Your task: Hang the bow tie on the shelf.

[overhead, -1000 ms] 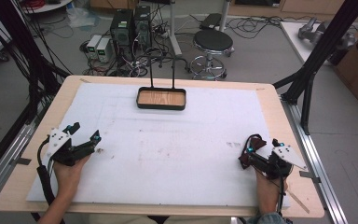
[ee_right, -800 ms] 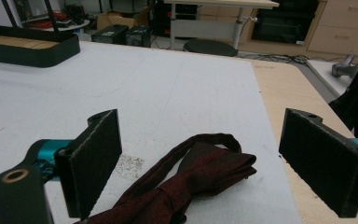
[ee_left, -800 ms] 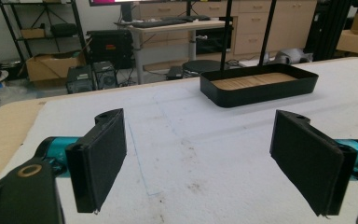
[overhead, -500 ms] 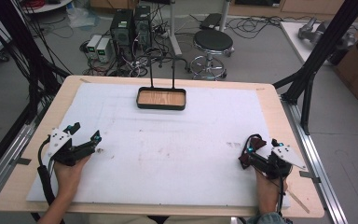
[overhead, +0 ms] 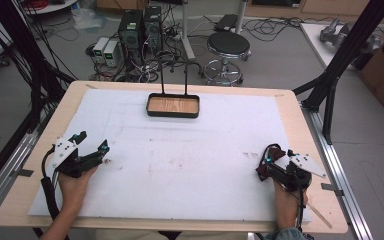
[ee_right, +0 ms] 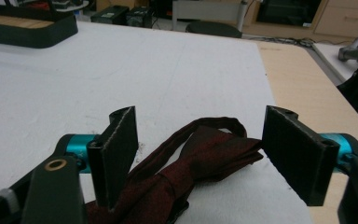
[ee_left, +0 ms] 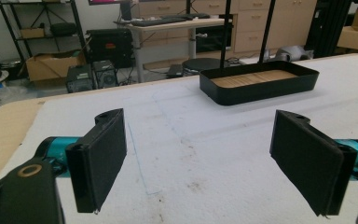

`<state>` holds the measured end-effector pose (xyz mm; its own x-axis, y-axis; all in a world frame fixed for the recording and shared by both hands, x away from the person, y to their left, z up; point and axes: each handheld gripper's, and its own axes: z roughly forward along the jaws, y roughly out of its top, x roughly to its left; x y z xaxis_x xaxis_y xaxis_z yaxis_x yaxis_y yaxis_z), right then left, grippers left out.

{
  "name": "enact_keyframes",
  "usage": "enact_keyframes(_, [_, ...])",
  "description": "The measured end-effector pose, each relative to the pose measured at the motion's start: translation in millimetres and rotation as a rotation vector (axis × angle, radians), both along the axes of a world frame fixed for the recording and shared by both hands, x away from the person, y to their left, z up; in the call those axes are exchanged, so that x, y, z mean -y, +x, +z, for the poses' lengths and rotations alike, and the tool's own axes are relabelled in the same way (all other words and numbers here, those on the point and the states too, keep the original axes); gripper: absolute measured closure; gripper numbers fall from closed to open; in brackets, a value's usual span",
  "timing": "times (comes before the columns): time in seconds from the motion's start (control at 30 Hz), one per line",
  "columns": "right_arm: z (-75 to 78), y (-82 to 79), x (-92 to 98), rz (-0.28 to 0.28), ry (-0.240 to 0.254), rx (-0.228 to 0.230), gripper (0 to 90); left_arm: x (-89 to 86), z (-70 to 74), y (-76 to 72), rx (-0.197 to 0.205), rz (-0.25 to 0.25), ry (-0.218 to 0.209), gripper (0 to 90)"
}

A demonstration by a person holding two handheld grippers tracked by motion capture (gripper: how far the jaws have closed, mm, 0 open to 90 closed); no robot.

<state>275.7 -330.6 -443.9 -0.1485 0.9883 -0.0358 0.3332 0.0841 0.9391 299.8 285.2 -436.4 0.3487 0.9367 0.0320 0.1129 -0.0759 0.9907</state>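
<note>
Right gripper (ee_right: 198, 154) spread around dark red bow tie (ee_right: 200, 158)

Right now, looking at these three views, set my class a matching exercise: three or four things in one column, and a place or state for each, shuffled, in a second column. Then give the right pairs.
Column one:
1. black tray
2. dark red bow tie
3. left hand-held gripper
4. round stool

Column two:
A. lying between open jaws at the person's right
B. open over bare white mat
C. on the floor beyond the table
D. at the far middle of the table, wooden base inside

Right pairs: 1-D, 2-A, 3-B, 4-C.
</note>
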Motion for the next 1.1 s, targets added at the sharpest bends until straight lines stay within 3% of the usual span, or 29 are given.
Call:
enact_keyframes(0.23, [-1.3,6.6,-3.0,0.006,-0.039,-0.088,34.3,0.0,0.1,-0.1,0.0,-0.002,0.003,18.9])
enact_keyframes(0.4, [-1.9,8.7,-5.7,0.003,-0.062,-0.119,37.9,0.1,0.1,-0.1,-0.001,-0.003,0.003,19.0])
enact_keyframes(0.47, [-2.7,13.4,-7.2,0.006,-0.076,-0.178,40.1,0.2,0.1,-0.2,-0.001,-0.003,0.004,19.0])
enact_keyframes(0.6, [-3.2,16.4,-6.6,0.017,-0.066,-0.207,45.1,0.2,0.1,-0.2,-0.002,-0.003,0.004,19.0])
enact_keyframes(0.83, [-3.8,18.9,-4.0,0.046,-0.018,-0.244,64.9,0.7,-0.1,-0.1,-0.001,-0.002,0.005,19.2])
enact_keyframes(1.1, [-4.5,19.9,0.6,0.029,0.034,-0.259,76.0,0.8,-0.1,-0.1,-0.001,-0.003,0.007,19.3])
